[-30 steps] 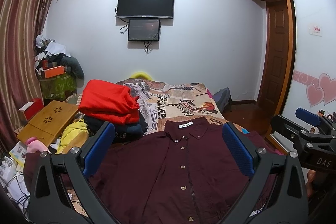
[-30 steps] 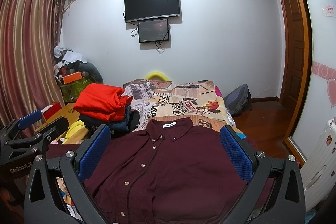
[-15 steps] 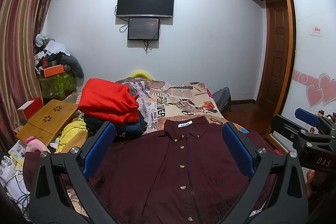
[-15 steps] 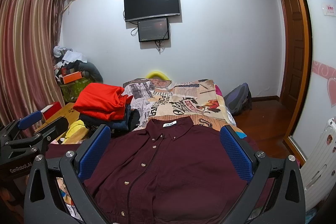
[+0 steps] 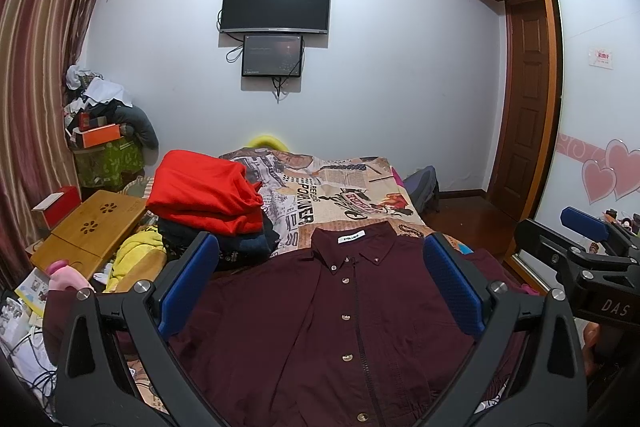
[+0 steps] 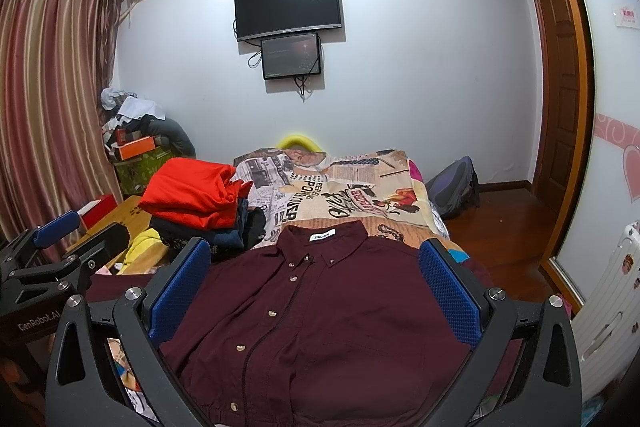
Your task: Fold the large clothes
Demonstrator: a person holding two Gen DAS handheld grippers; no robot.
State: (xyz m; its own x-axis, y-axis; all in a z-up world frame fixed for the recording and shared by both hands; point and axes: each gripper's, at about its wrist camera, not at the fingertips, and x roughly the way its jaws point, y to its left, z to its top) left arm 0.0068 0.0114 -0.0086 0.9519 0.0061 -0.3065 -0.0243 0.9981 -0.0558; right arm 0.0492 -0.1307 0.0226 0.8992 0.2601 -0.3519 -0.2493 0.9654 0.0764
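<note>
A dark maroon button-up shirt (image 5: 320, 323) lies flat and face up on the bed, collar away from me; it also shows in the right wrist view (image 6: 328, 311). My left gripper (image 5: 320, 279) is open and empty, held above the shirt's chest. My right gripper (image 6: 316, 279) is open and empty, also above the shirt. The right gripper shows at the right edge of the left wrist view (image 5: 576, 251). The left gripper shows at the left edge of the right wrist view (image 6: 52, 251).
A stack of folded clothes with a red garment on top (image 5: 204, 187) sits left of the shirt on the patterned bedspread (image 5: 344, 191). A wooden lap table (image 5: 92, 227) and clutter lie further left. A backpack (image 6: 456, 187) stands on the floor at right.
Both views have shifted only slightly; the shirt sits a touch higher in the frames. Both grippers stay open.
</note>
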